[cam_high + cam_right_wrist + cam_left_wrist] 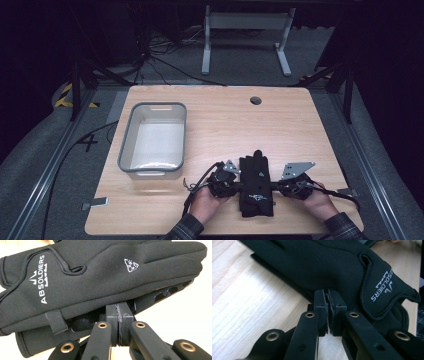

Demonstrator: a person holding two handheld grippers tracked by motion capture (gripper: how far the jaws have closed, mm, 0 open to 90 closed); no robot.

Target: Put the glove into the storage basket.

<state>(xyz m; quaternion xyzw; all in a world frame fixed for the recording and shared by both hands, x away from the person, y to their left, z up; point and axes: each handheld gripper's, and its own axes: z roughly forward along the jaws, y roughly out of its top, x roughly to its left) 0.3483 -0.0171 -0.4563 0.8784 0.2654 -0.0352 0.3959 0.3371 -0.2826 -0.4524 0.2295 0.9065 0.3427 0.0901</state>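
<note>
A pair of black gloves (pixel 256 185) lies stacked on the wooden table (pixel 225 125) near its front edge, fingers pointing away from the person. White lettering marks the cuff of the top glove (pixel 100 277). My left gripper (pixel 239 184) comes in from the left at the cuff end. In the left gripper view its jaws (pixel 328 293) stand almost together, pinched on the edge of the glove (pixel 324 265). My right gripper (pixel 276 187) faces it from the right. Its jaws (pixel 117 306) are pressed together at the seam between the two gloves, on the lower glove's edge.
A grey plastic bin (pixel 127 135) stands on the left part of the table. A round cable hole (pixel 255 100) sits near the far edge. A white desk frame (pixel 245 30) stands on the floor beyond the table, with cables lying beside it.
</note>
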